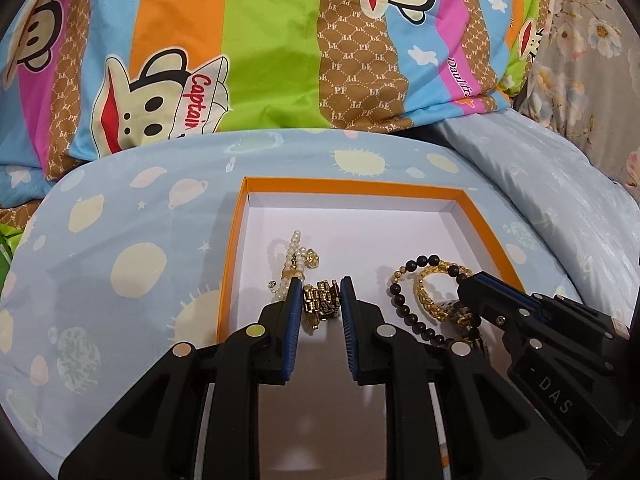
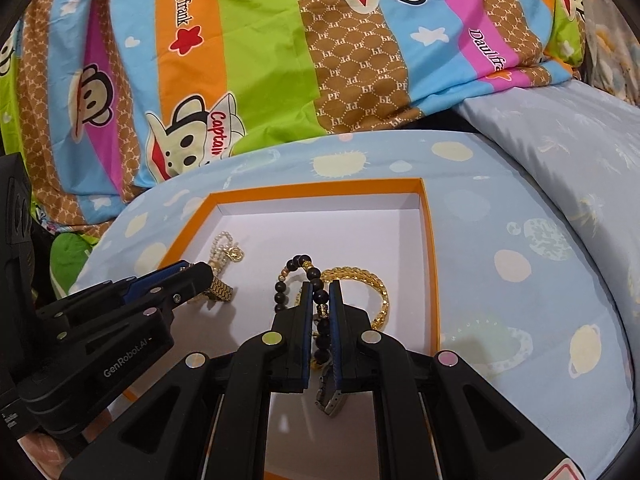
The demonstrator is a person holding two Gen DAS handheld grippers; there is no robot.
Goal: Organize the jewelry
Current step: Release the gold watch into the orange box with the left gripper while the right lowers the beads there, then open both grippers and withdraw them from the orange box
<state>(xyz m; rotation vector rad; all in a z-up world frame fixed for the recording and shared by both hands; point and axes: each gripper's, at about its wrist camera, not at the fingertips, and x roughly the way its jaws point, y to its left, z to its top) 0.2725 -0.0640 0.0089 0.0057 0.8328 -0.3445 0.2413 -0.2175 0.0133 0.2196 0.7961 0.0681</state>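
Observation:
An orange-rimmed box with a white floor lies on the bed and holds the jewelry. My left gripper has its jaws on both sides of a gold link band, touching it. A pearl bracelet lies just beyond it. My right gripper is nearly closed around a black bead bracelet, which also shows in the left wrist view. A gold chain bracelet lies beside it. A grey watch band hangs under the right jaws.
The box rests on a light blue pillow with planet prints. A striped cartoon monkey blanket is bunched behind it. A second pale blue pillow lies at the right.

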